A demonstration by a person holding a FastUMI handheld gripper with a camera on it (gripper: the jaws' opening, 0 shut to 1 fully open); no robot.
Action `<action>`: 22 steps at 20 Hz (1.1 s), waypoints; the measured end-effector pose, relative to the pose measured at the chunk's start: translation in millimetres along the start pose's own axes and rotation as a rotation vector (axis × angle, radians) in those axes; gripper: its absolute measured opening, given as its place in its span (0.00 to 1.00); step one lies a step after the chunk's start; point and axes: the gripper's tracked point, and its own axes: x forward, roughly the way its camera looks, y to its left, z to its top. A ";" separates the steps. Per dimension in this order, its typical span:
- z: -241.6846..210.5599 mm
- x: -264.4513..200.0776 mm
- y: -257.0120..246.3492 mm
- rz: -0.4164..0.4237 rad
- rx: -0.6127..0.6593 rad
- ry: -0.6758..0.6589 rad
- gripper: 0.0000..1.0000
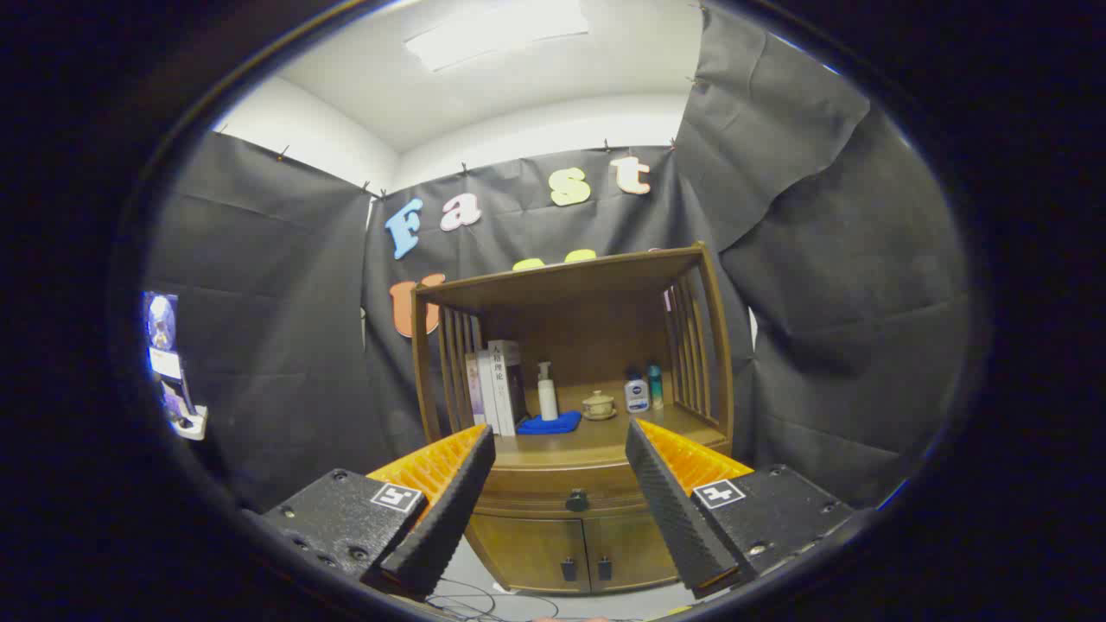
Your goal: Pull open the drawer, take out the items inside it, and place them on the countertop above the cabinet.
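Note:
A wooden cabinet [575, 380] stands ahead of me against the black cloth wall. Its drawer [553, 501] is closed, with a dark round knob [577, 499] in the middle of its front. The countertop [596, 441] lies just above the drawer, under an open shelf frame. My gripper [560, 436] is open and some way back from the cabinet, with nothing between its fingers. The knob sits in the gap between them, a little below the tips.
On the countertop stand books [497, 387], a white pump bottle [547, 393] on a blue cloth [549, 423], a small lidded cup [598, 404] and two small bottles [644, 390]. Two lower doors [575, 553] sit under the drawer. Cables [471, 596] lie on the floor.

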 end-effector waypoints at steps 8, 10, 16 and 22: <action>-16.9 10.2 7.5 0.012 -0.005 0.044 0.99; -20.4 14.3 8.2 0.015 -0.004 0.047 0.99; -43.3 39.3 9.5 0.003 -0.028 0.064 0.99; -99.3 82.8 1.7 -0.032 -0.064 0.148 0.99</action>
